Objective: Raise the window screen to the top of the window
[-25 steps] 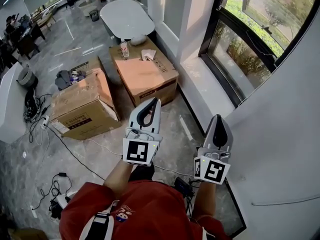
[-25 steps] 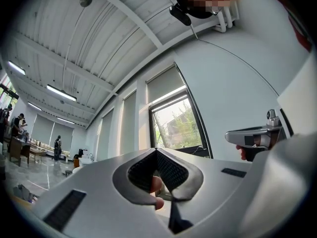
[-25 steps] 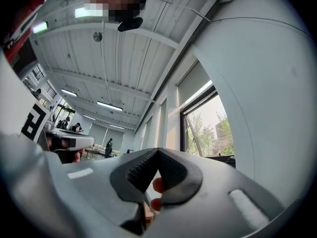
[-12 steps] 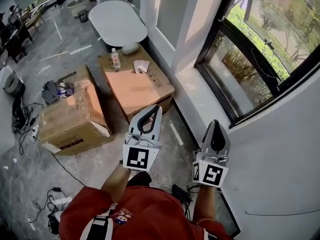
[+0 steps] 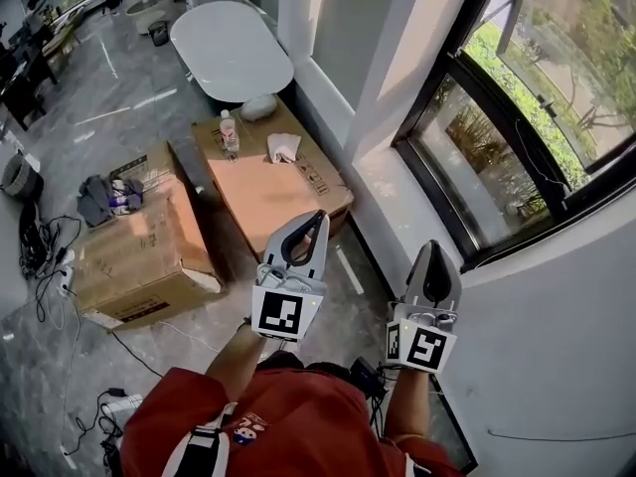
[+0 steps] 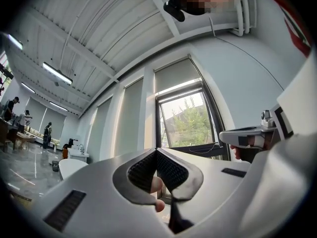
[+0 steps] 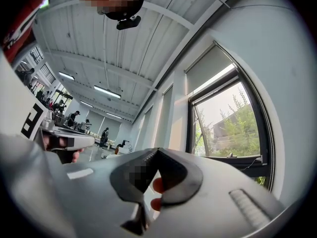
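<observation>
The window (image 5: 517, 97) has a dark frame and sits in the wall ahead and to the right, with greenery outside. In the gripper views a grey screen (image 6: 176, 76) (image 7: 210, 68) covers only the upper part of the pane (image 6: 190, 124) (image 7: 233, 128). My left gripper (image 5: 316, 221) (image 6: 156, 150) is shut with nothing in it, held level in front of me and short of the sill. My right gripper (image 5: 435, 247) (image 7: 157, 150) is beside it, nearer the window, also shut and empty. Neither touches the window.
A white sill (image 5: 397, 202) runs under the window, and a plain white wall (image 5: 556, 346) stands at the right. Two cardboard boxes (image 5: 273, 187) (image 5: 139, 246) stand on the floor to the left, one with a bottle (image 5: 230, 132). Behind them is a white oval table (image 5: 231, 50). Cables (image 5: 50, 256) lie at far left.
I have walked toward the window with both shut grippers held out in front. The window looms larger and the boxes have slid back and left in the head view.
</observation>
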### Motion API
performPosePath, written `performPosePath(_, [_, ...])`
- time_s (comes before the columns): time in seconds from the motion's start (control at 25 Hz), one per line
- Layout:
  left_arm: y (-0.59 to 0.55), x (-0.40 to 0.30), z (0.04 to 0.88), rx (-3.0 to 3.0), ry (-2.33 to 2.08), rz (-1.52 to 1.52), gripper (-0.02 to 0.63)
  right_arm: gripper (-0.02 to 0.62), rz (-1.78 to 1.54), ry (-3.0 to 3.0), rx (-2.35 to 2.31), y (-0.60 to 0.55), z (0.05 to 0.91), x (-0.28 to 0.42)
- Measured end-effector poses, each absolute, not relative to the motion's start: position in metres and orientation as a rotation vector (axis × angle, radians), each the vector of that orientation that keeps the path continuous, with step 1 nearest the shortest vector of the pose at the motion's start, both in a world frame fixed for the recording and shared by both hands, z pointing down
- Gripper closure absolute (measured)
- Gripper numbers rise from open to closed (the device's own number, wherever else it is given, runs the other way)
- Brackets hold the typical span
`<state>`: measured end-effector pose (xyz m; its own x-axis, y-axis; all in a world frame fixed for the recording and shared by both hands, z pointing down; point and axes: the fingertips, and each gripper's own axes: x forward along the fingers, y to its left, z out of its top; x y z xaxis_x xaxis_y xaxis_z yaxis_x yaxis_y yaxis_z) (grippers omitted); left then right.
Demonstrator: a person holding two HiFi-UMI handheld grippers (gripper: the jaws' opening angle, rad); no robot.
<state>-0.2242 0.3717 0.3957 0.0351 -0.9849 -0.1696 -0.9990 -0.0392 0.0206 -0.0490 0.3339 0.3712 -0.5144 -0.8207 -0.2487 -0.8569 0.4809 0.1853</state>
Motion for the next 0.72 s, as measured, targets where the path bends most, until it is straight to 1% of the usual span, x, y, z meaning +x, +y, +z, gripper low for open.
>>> performPosePath(0.4, [0.347, -0.25, 0.397, -2.142, 2.109, 0.197, 0.6, 0.586, 0.399, 2.555, -1.444, 0.296, 0.373, -0.072])
performPosePath(0.72, [0.29, -0.256, 0.393, -2.095, 2.136, 0.203, 0.6, 0.586, 0.381, 2.556, -1.372, 0.233, 0.376, -0.087])
